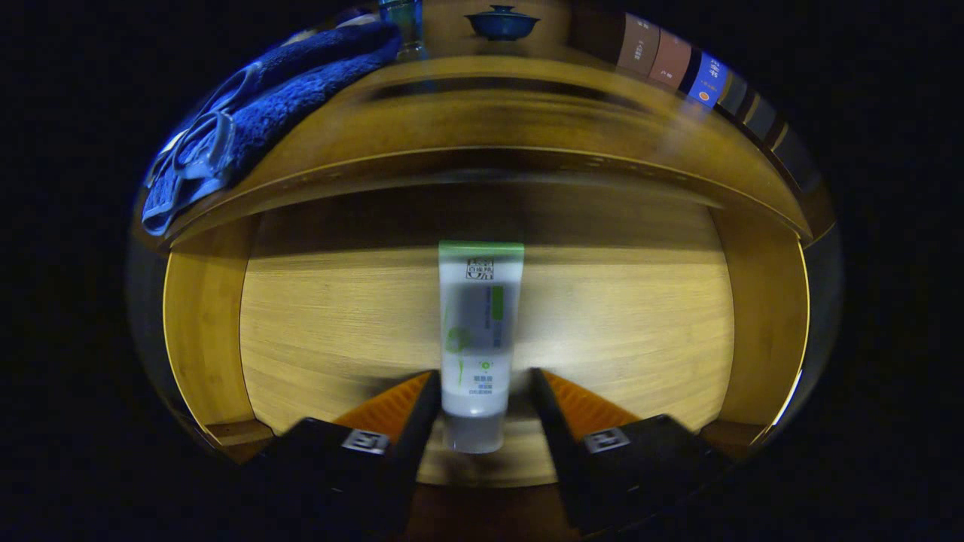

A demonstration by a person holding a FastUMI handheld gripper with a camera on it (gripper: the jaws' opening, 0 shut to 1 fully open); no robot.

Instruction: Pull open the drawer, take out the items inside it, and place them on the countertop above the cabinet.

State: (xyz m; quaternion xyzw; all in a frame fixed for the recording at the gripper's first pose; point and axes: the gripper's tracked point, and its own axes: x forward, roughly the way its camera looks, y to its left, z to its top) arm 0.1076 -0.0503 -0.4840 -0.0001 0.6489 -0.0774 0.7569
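1. Blue towel (pixel 301 83) sits up on the countertop (pixel 527 83), off to the left.
2. Drawer (pixel 203 324) is pulled open, and the white tube (pixel 479 331) lies flat on its wooden floor.
3. Gripper (pixel 482 391) is spread open; the tube's cap end sits between the fingers (pixel 410 410), gaps either side.
4. Small lidded bowl (pixel 501 22) sits further back, books (pixel 670 64) to the right.

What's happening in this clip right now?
A handheld gripper reaches into the open wooden drawer, its fingers open on either side of a white tube lying on the drawer floor, cap end between them. On the countertop above lie a blue towel and a dark lidded bowl.
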